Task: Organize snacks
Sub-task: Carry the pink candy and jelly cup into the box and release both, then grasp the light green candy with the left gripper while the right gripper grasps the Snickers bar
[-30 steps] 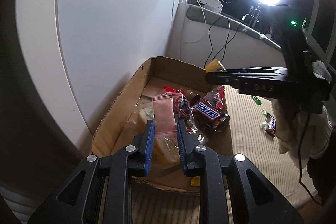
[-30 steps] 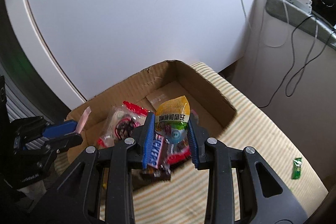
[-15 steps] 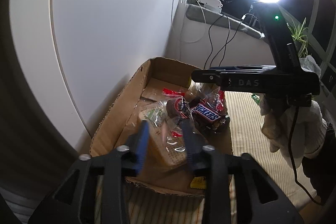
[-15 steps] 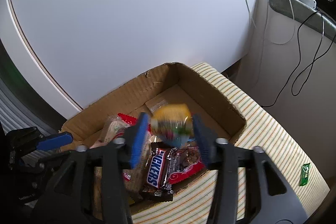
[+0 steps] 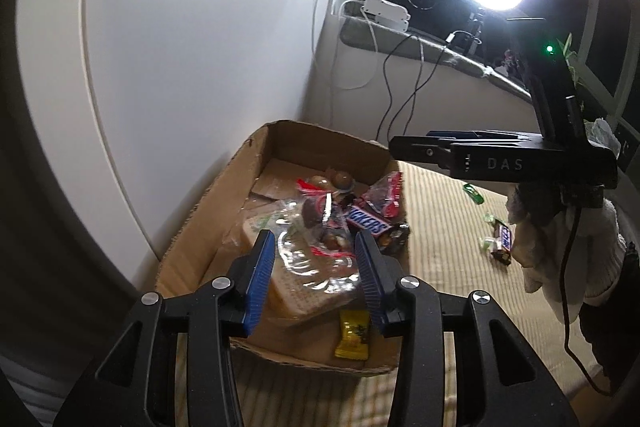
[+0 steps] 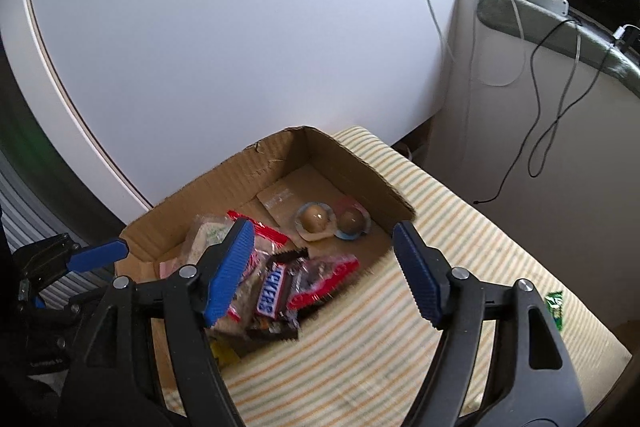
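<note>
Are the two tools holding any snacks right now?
No. The left tool and the right tool, still opening, are both empty above the cardboard box.

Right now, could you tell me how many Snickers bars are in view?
2: one Snickers bar lies in the cardboard box; another Snickers bar lies outside on the striped cloth. More may be hidden under the pile.
</note>
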